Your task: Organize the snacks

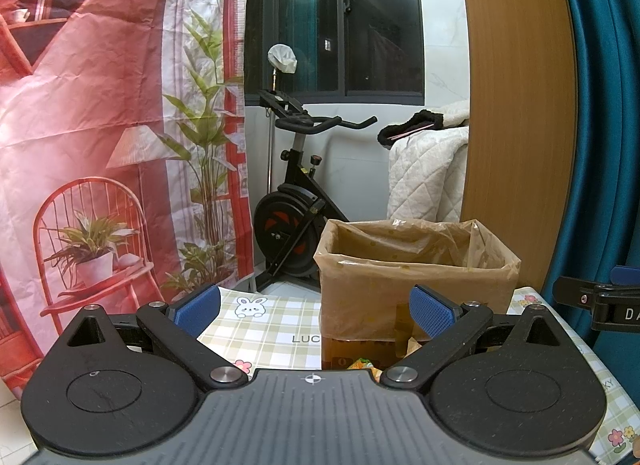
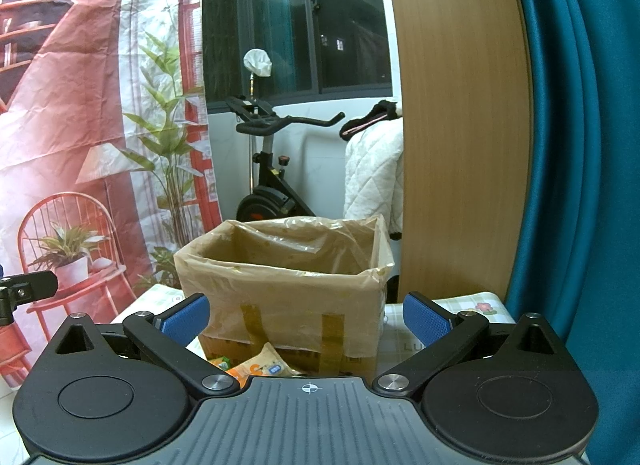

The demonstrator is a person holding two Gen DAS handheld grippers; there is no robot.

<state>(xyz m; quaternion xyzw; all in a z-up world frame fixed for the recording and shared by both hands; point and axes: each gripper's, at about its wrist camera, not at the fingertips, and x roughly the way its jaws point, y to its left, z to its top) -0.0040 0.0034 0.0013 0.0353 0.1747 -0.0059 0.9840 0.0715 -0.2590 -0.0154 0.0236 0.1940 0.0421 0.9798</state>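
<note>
Several snack packets (image 2: 256,365) lie on the table (image 1: 260,329) against the front of the lined box (image 2: 288,289), ready for sorting; left gripper (image 1: 316,309) and right gripper (image 2: 306,319) hover wide open, empty

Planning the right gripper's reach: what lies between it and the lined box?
Snack packets lie before the plastic-lined cardboard box, just ahead of the open right gripper, in the right wrist view.

The room is bright from lamps above (one long light shines back off the dark window (image 1: 376,21)). Both pictures are sharp. Straight things bend near the edges, and the corners go black.
</note>
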